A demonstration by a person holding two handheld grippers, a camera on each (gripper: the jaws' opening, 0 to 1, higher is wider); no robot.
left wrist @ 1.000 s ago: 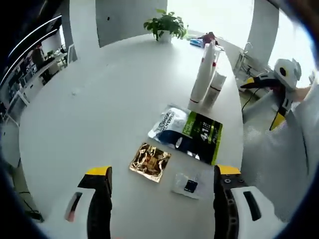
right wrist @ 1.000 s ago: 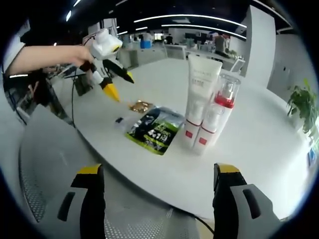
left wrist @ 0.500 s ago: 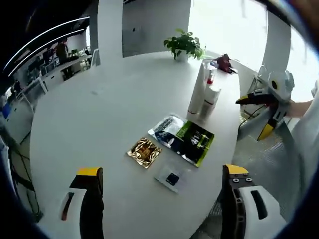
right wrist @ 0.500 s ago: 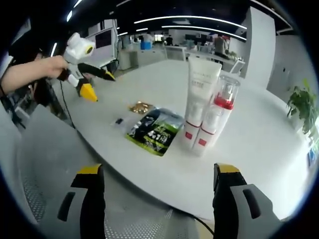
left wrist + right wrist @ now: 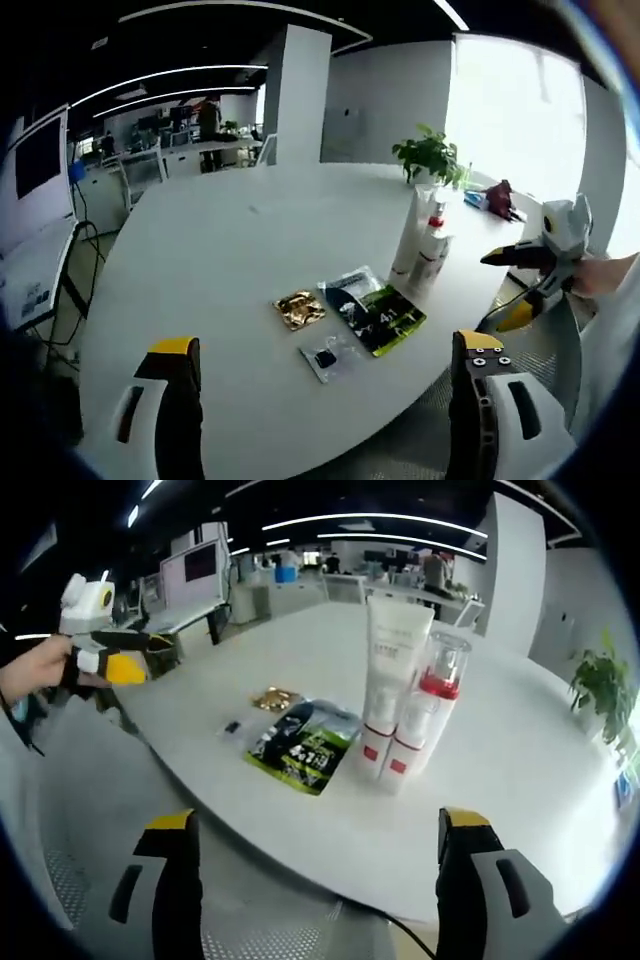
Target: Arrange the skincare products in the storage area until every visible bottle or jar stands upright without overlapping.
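A tall white tube [image 5: 388, 695] and a pump bottle with a red collar [image 5: 422, 715] stand upright side by side on the round white table [image 5: 520, 780]; the left gripper view shows the tube [image 5: 409, 240] and the bottle [image 5: 432, 252] far off. Flat beside them lie a green-and-black sachet [image 5: 305, 748], a gold packet [image 5: 274, 698] and a small clear packet [image 5: 234, 726]. My right gripper [image 5: 312, 880] is open, off the table edge near the bottles. My left gripper [image 5: 320, 410] is open and empty, well back from the table. The right gripper [image 5: 540, 275] enters the left gripper view at the right.
A potted plant [image 5: 430, 160] stands at the table's far side, with a small red thing [image 5: 497, 196] near it. A grey mesh chair [image 5: 90, 820] sits below the table edge. Desks and monitors fill the office behind. The left gripper [image 5: 95, 640], held by a hand, appears at the left.
My left gripper has pulled back and away from the table, so the items look smaller and farther. The right gripper's view has barely shifted. Nothing on the table has moved.
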